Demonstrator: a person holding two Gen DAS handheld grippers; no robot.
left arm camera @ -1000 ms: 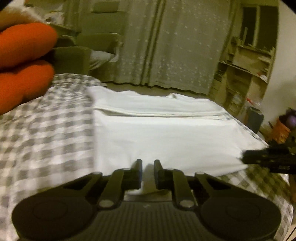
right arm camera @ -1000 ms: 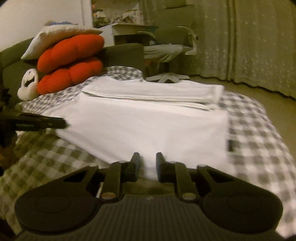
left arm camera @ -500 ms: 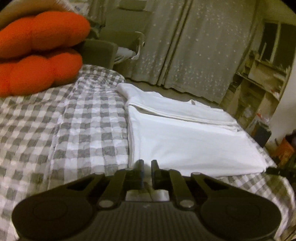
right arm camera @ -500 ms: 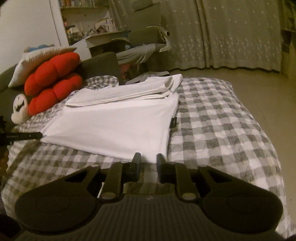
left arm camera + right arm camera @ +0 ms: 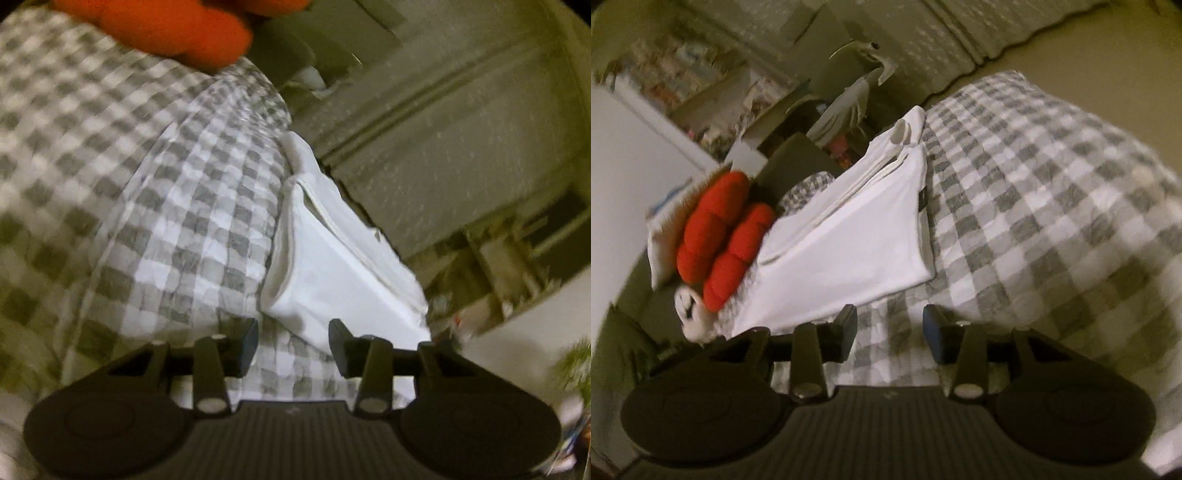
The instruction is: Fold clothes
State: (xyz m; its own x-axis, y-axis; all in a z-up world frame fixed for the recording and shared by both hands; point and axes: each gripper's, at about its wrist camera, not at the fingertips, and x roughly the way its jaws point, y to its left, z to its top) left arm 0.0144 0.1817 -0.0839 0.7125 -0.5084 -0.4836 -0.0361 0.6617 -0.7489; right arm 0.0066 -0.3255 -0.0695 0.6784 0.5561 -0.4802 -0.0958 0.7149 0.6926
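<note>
Both claws, left gripper point(image 5: 292, 338) and right gripper point(image 5: 889, 330), are opening empty beside the white garment point(image 5: 846, 240); next, probably, pinch its near corners for another fold.

We hold our left gripper point(image 5: 291, 341) low and rolled to one side, so its view stands tilted. Its jaws are opening, with a clear gap between the two fingers point(image 5: 246, 341) and nothing pressed between the pads. Our right gripper point(image 5: 889, 334) is rolled the other way and points slightly downward too. Its jaws are also opening, the fingers point(image 5: 934, 336) standing apart with nothing clamped between them. Neither hand shows in either view.
</note>
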